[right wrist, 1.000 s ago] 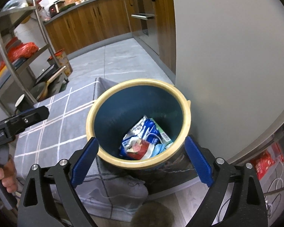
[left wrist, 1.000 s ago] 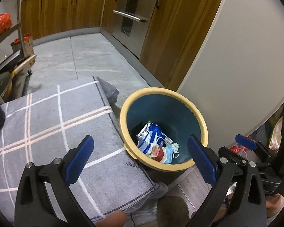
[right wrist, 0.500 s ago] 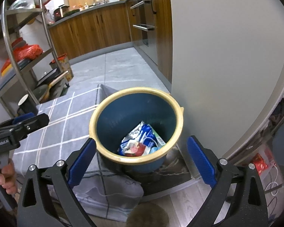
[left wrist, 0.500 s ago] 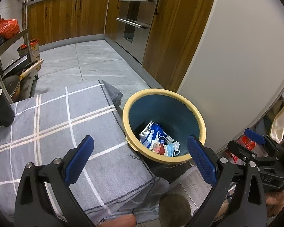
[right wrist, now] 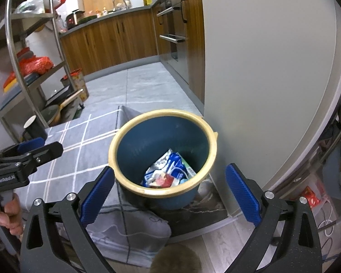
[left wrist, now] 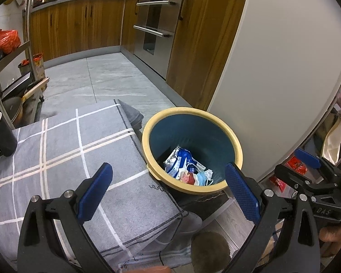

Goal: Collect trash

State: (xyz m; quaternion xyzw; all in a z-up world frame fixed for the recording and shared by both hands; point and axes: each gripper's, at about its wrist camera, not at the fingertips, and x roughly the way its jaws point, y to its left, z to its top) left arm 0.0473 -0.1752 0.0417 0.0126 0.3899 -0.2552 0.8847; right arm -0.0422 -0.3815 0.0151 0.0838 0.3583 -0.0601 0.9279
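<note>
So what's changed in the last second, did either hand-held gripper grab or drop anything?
No. Both pulled up and back from the bin: it looks smaller and more of the kitchen shows. The left hand-held gripper and right hand-held gripper stayed open and empty. The trash in the bin and the grey cloth haven't shifted.

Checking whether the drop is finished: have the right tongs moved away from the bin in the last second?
Yes. The right tongs have pulled back and up from the bin, which now looks smaller and farther off.

grey checked cloth (left wrist: 63,150), black cup (left wrist: 1,134), oven (left wrist: 156,29), wooden cabinets (left wrist: 79,27).
</note>
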